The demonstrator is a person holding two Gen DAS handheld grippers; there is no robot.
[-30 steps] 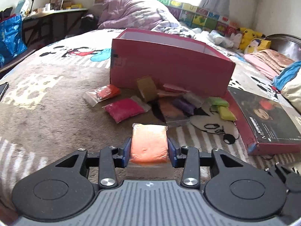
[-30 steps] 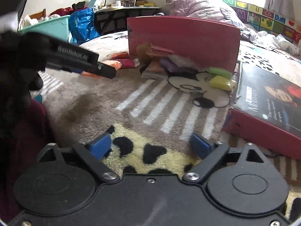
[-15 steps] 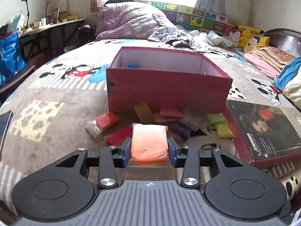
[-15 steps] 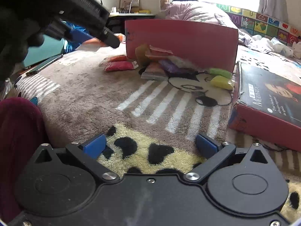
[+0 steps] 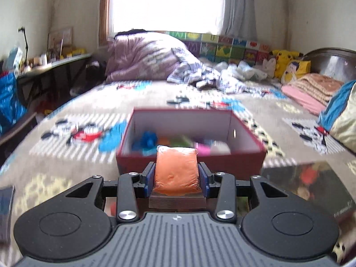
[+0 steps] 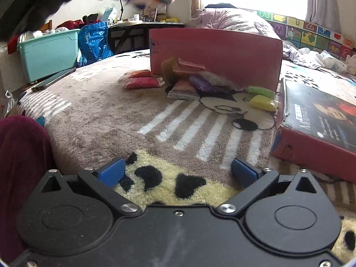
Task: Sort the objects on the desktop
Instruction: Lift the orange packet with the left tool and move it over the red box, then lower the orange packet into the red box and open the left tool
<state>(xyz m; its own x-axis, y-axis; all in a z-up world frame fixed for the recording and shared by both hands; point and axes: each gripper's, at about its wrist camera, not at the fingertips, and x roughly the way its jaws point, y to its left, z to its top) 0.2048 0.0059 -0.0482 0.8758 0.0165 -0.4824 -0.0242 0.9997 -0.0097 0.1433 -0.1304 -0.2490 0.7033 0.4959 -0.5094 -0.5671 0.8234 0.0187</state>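
My left tongs point(image 5: 176, 179) are clamped on a soft orange clay packet in clear plastic point(image 5: 176, 170), blue pads pressing its two sides, and I'm holding it up in front of the open red cardboard box point(image 5: 191, 159) on the patterned bed blanket point(image 6: 106, 109). To drop it well, I judge I should carry it forward past the near wall until it hangs over the box's interior, then spread the tongs fully so the plastic doesn't cling to a pad.

My right tongs point(image 6: 178, 173) are spread wide and hold nothing, low over the blanket.

The left view looks down into the box, where blurred blue, green and pink pieces lie. The right view shows only the box's outer wall, but also the loose packets waiting against it: red point(image 6: 143, 82), purple point(image 6: 201, 82), green point(image 6: 261, 91) and yellow point(image 6: 263, 102).
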